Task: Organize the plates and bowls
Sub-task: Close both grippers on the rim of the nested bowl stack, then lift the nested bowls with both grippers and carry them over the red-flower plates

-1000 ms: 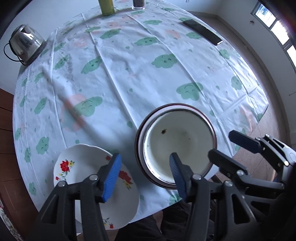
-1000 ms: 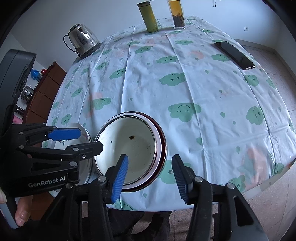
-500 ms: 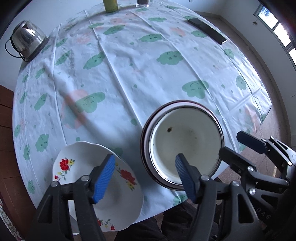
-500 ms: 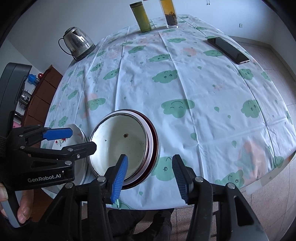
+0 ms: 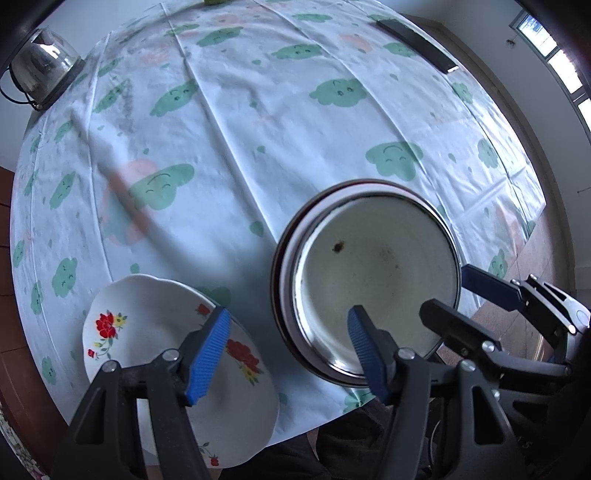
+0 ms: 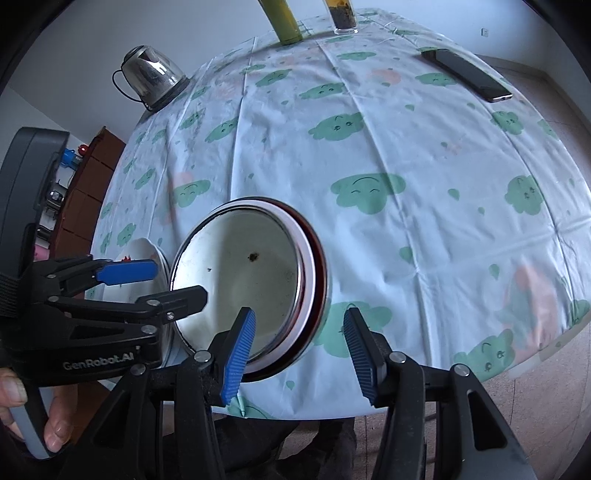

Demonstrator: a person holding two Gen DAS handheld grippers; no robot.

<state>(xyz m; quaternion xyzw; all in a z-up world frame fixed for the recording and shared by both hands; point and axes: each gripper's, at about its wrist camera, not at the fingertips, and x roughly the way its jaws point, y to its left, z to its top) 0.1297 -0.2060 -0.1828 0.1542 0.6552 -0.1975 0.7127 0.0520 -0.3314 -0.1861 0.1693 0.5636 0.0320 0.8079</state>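
A white enamel bowl (image 5: 376,273) with dark specks sits nested in a stack of rimmed dishes near the table's front edge; it also shows in the right wrist view (image 6: 243,273). A white plate with red flowers (image 5: 155,332) lies to its left, partly over the table edge, and shows in the right wrist view (image 6: 147,247). My left gripper (image 5: 288,350) is open, above the gap between plate and bowl. My right gripper (image 6: 299,350) is open at the stack's front right rim. Both are empty.
A steel kettle (image 6: 151,77) stands at the far left. A green flask (image 6: 282,22) and a glass of tea (image 6: 341,16) stand at the far edge. A black phone (image 6: 469,75) lies far right. The cloud-print tablecloth (image 6: 369,147) covers the table.
Both grippers have moved closer to the table and the dishes, which now look larger. Both stay open. The bowl stack and plate have not moved.
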